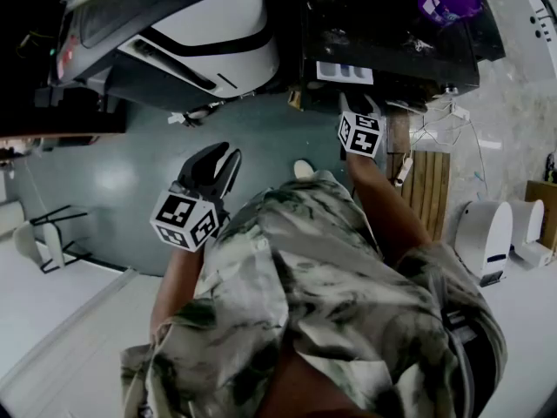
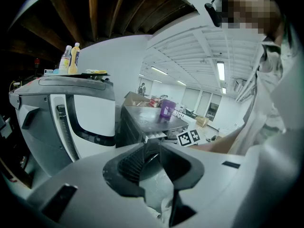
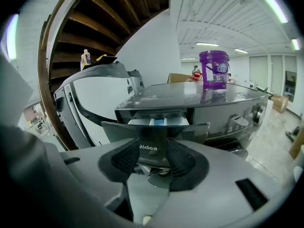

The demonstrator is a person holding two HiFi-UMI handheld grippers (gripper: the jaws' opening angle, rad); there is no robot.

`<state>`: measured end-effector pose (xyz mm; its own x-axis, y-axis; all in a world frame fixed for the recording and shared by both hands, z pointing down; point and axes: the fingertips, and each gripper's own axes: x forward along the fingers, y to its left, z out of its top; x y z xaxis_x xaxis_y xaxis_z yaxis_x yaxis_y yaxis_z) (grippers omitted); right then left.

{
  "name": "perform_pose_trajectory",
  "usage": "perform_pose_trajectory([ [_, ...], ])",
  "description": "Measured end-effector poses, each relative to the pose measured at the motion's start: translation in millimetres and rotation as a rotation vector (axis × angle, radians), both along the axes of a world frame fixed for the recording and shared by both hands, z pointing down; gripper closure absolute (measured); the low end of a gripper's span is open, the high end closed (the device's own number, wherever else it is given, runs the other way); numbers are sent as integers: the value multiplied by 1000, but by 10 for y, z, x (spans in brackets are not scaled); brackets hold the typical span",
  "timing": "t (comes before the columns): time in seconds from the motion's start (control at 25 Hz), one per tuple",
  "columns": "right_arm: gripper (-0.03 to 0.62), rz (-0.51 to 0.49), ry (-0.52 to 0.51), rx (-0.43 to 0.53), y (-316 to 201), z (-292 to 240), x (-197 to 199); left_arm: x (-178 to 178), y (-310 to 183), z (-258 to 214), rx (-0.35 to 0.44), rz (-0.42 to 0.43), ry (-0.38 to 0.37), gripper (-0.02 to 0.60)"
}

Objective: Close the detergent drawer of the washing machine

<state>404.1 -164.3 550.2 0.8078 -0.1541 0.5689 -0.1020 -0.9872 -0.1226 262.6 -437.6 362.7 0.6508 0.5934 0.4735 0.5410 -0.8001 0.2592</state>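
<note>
Detergent drawer juts out of washing machine, top left of front. Right gripper jaws spread, straddling drawer face centre. Left gripper spread, empty. Drawer probably light, stiff, slick plastic: push face centre squarely.

The detergent drawer juts from the washing machine just ahead of the right gripper. A bucket stands on the machine beyond, and a second machine stands left, before the left gripper.
</note>
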Motion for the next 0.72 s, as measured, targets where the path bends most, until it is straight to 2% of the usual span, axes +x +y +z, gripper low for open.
perform_pose_trajectory([
  [0.72, 402, -11, 10, 8, 8, -3, 147, -23, -11, -14, 15, -26, 2, 466],
])
